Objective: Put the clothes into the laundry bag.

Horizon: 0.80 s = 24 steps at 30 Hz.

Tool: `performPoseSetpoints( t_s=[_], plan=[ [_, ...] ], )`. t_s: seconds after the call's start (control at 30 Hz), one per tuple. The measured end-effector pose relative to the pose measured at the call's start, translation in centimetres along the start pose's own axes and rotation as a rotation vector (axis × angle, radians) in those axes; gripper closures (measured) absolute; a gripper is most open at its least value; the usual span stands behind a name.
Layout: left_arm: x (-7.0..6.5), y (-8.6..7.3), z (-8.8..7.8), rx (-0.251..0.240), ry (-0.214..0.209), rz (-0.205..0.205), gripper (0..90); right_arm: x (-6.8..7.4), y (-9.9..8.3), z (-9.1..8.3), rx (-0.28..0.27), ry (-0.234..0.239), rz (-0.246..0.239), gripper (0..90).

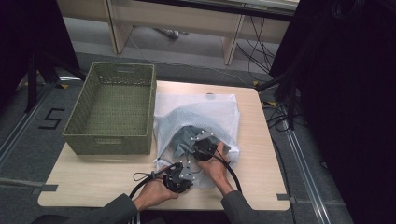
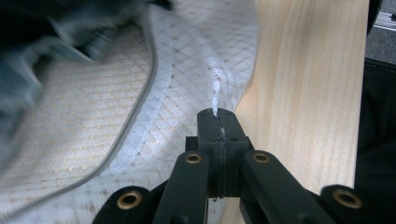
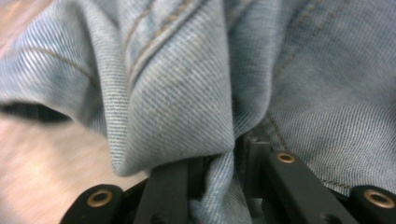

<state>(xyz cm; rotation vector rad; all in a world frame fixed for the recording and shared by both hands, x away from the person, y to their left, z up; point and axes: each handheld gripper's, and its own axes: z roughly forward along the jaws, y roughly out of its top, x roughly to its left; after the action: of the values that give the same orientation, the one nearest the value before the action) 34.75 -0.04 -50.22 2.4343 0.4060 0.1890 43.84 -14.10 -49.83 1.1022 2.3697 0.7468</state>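
A white mesh laundry bag (image 1: 205,112) lies on the wooden table (image 1: 93,172), its mouth toward the person. Blue denim clothing (image 1: 183,139) sits in the opening. My left gripper (image 1: 183,167) is at the bag's near edge. In the left gripper view, my left gripper (image 2: 217,116) has its jaws shut on a fold of the mesh bag (image 2: 187,70), with the denim (image 2: 28,70) blurred at the upper left. My right gripper (image 1: 200,142) reaches into the bag's mouth. In the right gripper view, my right gripper (image 3: 224,158) is shut on a bunched fold of the denim (image 3: 177,93).
A green woven basket (image 1: 112,107) stands at the table's left, beside the bag. Bare table (image 2: 303,93) runs along the bag's right side and front left. Black stands and cables crowd the floor to the right of the table.
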Motion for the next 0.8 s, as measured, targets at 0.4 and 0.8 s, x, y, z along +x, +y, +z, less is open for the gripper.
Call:
performPoseSetpoints(
  t_s=[0.4, 0.8],
  plan=[
    [-0.1, 0.0, 0.1, -0.018, -0.009, -0.03, 88.2, -4.4, 0.5, -0.3, -0.054, 0.069, 0.12, 50.5],
    [0.0, -0.2, -0.6, 0.018, -0.036, -0.015, 85.3, -5.8, -2.3, -7.3, -0.091, 0.176, 0.146, 38.3]
  ],
)
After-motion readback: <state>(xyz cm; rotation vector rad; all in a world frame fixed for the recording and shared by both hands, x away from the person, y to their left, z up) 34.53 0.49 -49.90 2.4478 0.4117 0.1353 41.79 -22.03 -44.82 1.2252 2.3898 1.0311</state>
